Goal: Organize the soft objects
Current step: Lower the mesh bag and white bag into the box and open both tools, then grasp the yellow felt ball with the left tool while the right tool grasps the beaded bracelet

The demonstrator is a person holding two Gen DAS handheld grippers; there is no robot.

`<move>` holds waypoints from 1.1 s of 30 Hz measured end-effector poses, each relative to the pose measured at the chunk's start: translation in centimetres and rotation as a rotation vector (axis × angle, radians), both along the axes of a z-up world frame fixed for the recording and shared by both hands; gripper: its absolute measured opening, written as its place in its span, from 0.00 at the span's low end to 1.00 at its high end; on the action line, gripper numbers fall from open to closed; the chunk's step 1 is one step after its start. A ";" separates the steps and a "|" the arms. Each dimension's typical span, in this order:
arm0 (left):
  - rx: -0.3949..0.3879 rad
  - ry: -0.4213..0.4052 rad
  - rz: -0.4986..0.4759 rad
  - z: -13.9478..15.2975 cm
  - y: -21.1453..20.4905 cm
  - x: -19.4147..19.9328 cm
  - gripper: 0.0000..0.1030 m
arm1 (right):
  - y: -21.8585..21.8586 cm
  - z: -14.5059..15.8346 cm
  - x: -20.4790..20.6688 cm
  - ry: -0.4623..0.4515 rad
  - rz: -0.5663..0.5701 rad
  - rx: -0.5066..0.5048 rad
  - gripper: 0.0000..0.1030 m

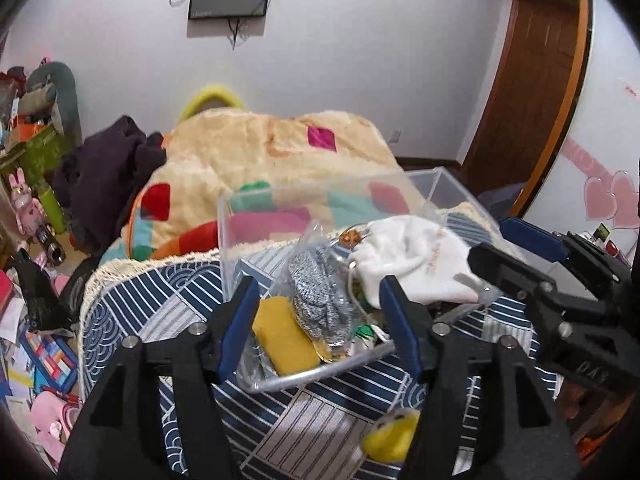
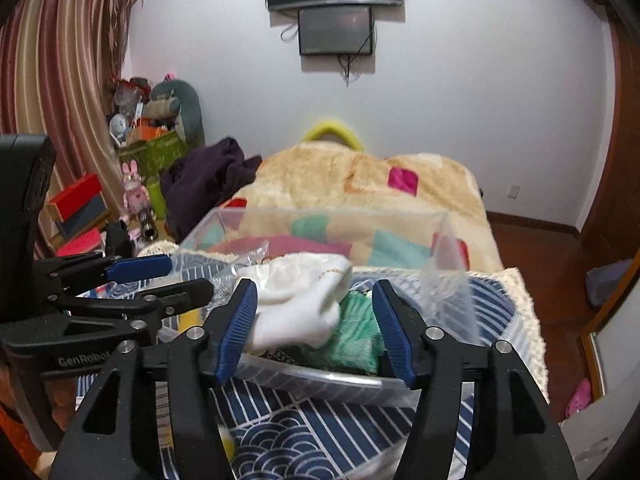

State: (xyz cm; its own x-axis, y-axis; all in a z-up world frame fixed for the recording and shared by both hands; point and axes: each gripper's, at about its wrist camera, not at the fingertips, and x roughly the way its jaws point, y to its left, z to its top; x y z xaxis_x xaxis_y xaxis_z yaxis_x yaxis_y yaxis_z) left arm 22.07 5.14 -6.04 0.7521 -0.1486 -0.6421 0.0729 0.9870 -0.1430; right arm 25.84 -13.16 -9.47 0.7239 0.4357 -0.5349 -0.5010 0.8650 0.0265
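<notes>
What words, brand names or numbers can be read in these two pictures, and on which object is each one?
"GenRobot": on the black body of the left gripper, in the right wrist view.
"DAS": on the black body of the right gripper, in the left wrist view; blurred, uncertain.
Gold print on the white pouch: too small to read.
Print on the green box: blurred, unreadable.

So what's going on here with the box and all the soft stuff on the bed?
A person holds a tool in each hand over a clear plastic box on a blue patterned cloth. The box already holds a white pouch, a grey knitted piece, a yellow sponge and something green. Both the left tool and the right tool are open and grip nothing. A small yellow toy lies on the cloth outside the box.
</notes>
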 end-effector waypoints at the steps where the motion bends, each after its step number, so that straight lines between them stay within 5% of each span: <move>1: -0.005 -0.011 -0.008 0.5 -0.1 -0.6 0.69 | -0.2 0.2 -0.1 -0.005 -0.001 0.006 0.56; 10: -0.034 -0.075 -0.046 2.2 -0.9 -5.0 0.95 | -4.3 0.9 -4.3 -0.069 -0.044 0.019 0.75; 28: 0.004 0.123 -0.105 -7.0 -5.4 -7.4 0.95 | -7.4 -9.3 -5.2 0.195 -0.098 -0.100 0.76; 30: -0.002 0.126 -0.105 -7.5 -5.4 -7.6 0.91 | -7.6 -9.7 -5.9 0.191 -0.098 -0.107 0.73; 33: -0.011 0.145 -0.117 -8.2 -5.6 -7.3 0.74 | -7.6 -9.8 -6.7 0.160 -0.109 -0.142 0.57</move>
